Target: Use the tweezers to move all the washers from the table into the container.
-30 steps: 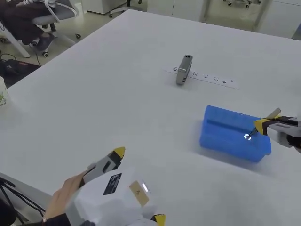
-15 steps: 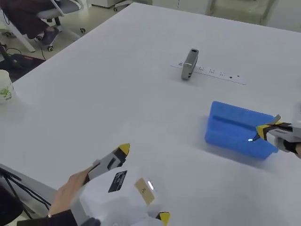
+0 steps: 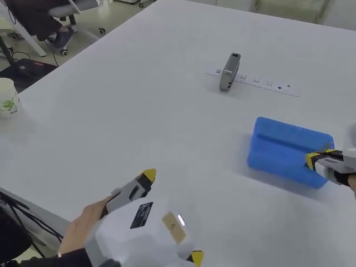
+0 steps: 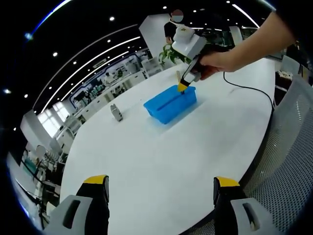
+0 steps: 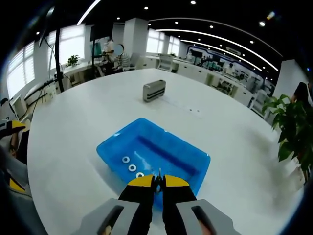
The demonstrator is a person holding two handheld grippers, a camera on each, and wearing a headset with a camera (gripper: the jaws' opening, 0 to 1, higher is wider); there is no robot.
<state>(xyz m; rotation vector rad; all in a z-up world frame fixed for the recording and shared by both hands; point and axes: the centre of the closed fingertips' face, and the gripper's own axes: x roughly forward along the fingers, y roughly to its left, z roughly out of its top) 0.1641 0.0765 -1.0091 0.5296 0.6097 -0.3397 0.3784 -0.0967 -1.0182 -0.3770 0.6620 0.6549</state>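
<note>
**Operator:** What is on my left?

**Describer:** Your left gripper [image 4: 160,181] hangs low over the white table [image 4: 146,156]. Its jaws are spread wide, with nothing between them. Well ahead of those jaws and a little to their left stands a small grey block [image 4: 116,112]. Ahead and to their right sits the blue container [image 4: 168,105], also well apart from them.

**Operator:** And on my right?

**Describer:** Your right gripper [image 5: 157,182] has its jaws pressed almost together on the tweezers [image 5: 159,175]. The thin tweezer tips poke out just past the jaw tips, over the near wall of the container. Three washers [image 5: 132,167] lie in a short row on the container floor, just ahead of the jaws and slightly to their left. I cannot tell whether the tweezers carry a washer, or whether any washer is left on the table.

**Operator:** What could go wrong from here?

**Describer:** In my judgement, the slim tweezers are the weak point. If you ease your squeeze, they may twist or slip between the jaws. If you dip the tips too low, they may catch the container wall and shove the light box across the smooth table. Nothing holds the box, as your left jaws are far from it. A flat washer pinched off-centre could also spring away and skid out of reach.
</note>
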